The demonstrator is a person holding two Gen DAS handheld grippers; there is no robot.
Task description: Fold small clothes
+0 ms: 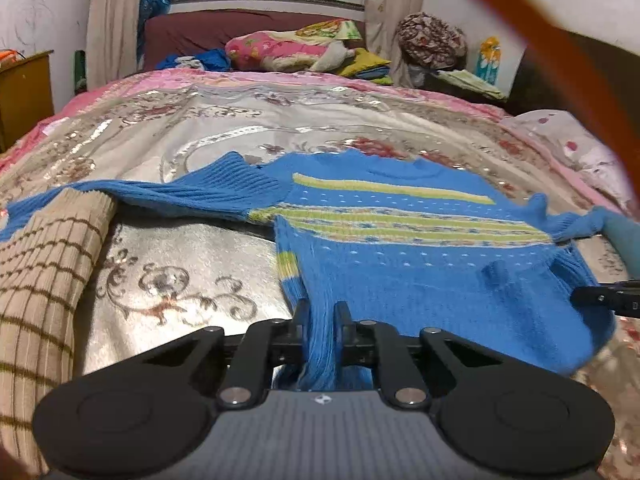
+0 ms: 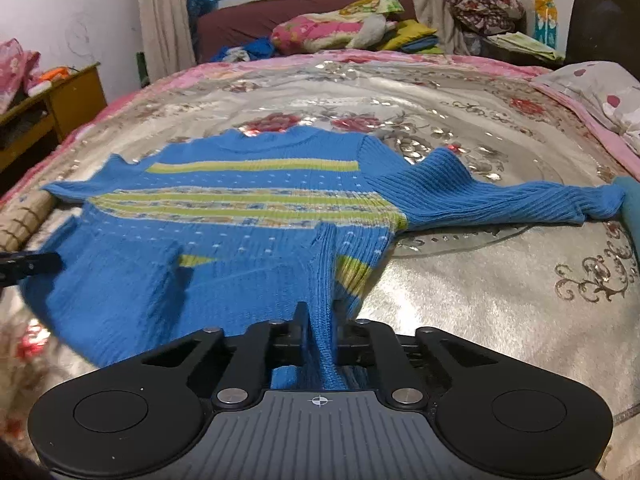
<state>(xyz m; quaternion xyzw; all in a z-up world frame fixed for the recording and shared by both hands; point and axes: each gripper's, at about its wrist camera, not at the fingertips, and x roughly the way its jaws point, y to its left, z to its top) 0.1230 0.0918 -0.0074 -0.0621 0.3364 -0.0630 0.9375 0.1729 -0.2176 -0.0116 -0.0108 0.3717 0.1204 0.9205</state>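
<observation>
Now both the left gripper point(image 1: 321, 322) and right gripper point(image 2: 321, 322) pinch the blue striped knitted sweater's point(image 2: 240, 216) hem, jaws closed on it, ready to fold it upward on the bed point(image 2: 500, 280).

Sweater point(image 2: 240, 240): blue ribbed knit, matt, with woven yellow-green bands. Bedspread point(image 2: 480, 300): silvery satin-like cloth, glossy, with floral pattern. Beige checked garment point(image 1: 44, 280): ribbed knit, matt. Left hand-held gripper point(image 1: 321, 316): matt black plastic, bright metal pivot pins. Bedside cabinet point(image 2: 76, 96): yellowish wood.
</observation>
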